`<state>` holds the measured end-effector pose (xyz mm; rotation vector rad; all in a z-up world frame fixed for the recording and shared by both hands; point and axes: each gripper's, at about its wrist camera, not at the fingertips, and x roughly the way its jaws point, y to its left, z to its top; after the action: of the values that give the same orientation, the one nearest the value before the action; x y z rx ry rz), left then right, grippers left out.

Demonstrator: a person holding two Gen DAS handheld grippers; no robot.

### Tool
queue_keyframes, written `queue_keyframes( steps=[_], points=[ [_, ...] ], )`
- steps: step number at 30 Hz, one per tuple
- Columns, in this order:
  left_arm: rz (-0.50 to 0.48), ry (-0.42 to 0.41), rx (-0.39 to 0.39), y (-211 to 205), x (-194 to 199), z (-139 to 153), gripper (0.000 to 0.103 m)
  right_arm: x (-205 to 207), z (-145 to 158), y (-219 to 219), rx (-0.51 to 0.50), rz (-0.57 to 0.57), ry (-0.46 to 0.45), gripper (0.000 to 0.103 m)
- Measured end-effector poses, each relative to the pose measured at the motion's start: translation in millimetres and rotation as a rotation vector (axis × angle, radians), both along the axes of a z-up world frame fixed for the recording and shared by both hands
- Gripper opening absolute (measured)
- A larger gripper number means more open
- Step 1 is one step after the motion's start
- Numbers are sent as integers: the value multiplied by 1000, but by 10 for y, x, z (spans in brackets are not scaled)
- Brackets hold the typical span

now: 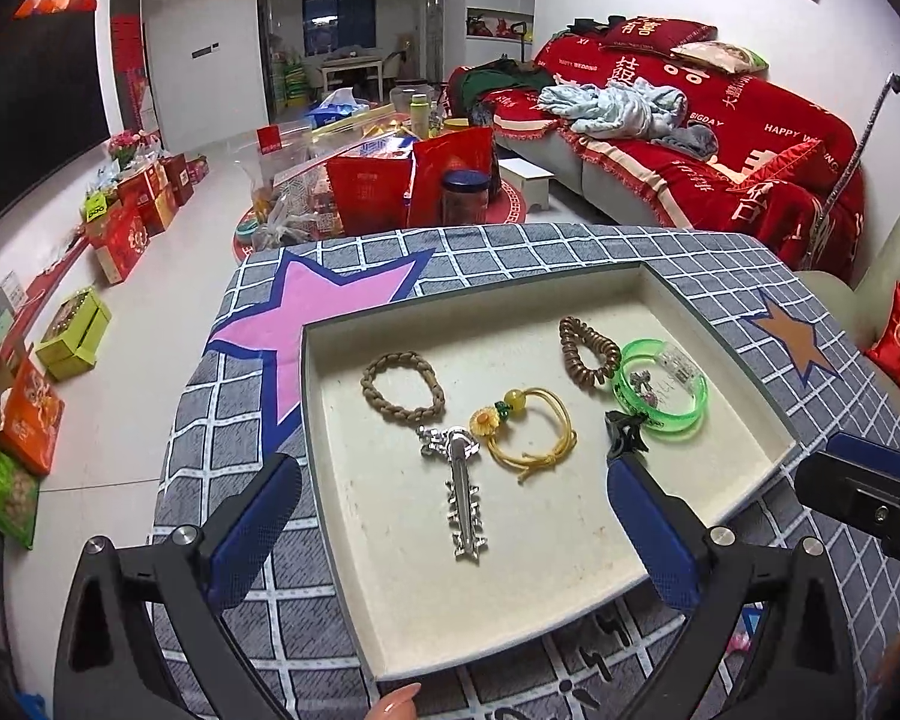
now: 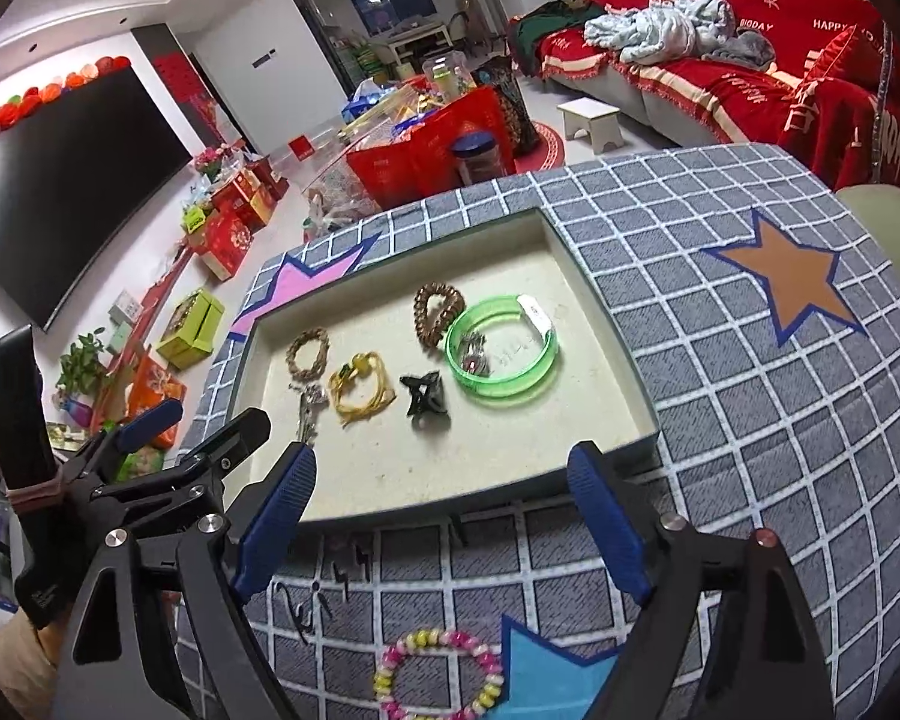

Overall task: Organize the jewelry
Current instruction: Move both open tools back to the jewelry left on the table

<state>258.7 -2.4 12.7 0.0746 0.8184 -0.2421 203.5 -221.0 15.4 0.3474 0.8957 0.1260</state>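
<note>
Jewelry lies spread in a shallow cream tray (image 1: 678,300) on a table (image 1: 258,396) covered with a grey checked cloth bearing stars.

Left wrist view: the left tongs (image 1: 450,516) stand spread wide over the near part of the tray, pinching nothing. Between the blue pads, on the tray floor, lies a silver hair clip (image 1: 459,492). Just beyond it sits a braided tan bracelet (image 1: 403,387), and to the right of the clip a yellow cord hair tie (image 1: 525,429) with a flower and beads. Further right are a brown coil hair tie (image 1: 588,349) and a green translucent bangle (image 1: 663,393), touching each other, with a small charm inside the bangle. A black claw clip (image 1: 624,429) lies by the tip of the right pad. The other tool pokes in at the right edge.

Right wrist view: the right tongs (image 2: 441,510) are spread over the near rim of the tray (image 2: 606,312), with nothing between the pads. The same pieces lie in the tray beyond: green bangle (image 2: 501,354), black claw clip (image 2: 426,402), yellow cord hair tie (image 2: 360,393). Outside the tray, on the cloth near the camera, lies a pink and yellow beaded bracelet (image 2: 438,678). The left tongs (image 2: 210,426) show at the left, beside the tray.
</note>
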Motion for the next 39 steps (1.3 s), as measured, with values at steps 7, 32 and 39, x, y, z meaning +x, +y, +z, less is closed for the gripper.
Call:
queue_keyframes(
  steps=[7, 32, 39],
  points=[
    [-24, 45, 9, 62, -273, -12, 103, -231, 25, -16, -34, -9, 22, 88],
    [-86, 185, 7, -165, -1292, -442, 103, -1936, -466, 11, -150, 93, 150, 88],
    [-153, 180, 10, -408, -1376, -453, 103, -2144, -580, 132, -178, 145, 159, 88]
  ],
)
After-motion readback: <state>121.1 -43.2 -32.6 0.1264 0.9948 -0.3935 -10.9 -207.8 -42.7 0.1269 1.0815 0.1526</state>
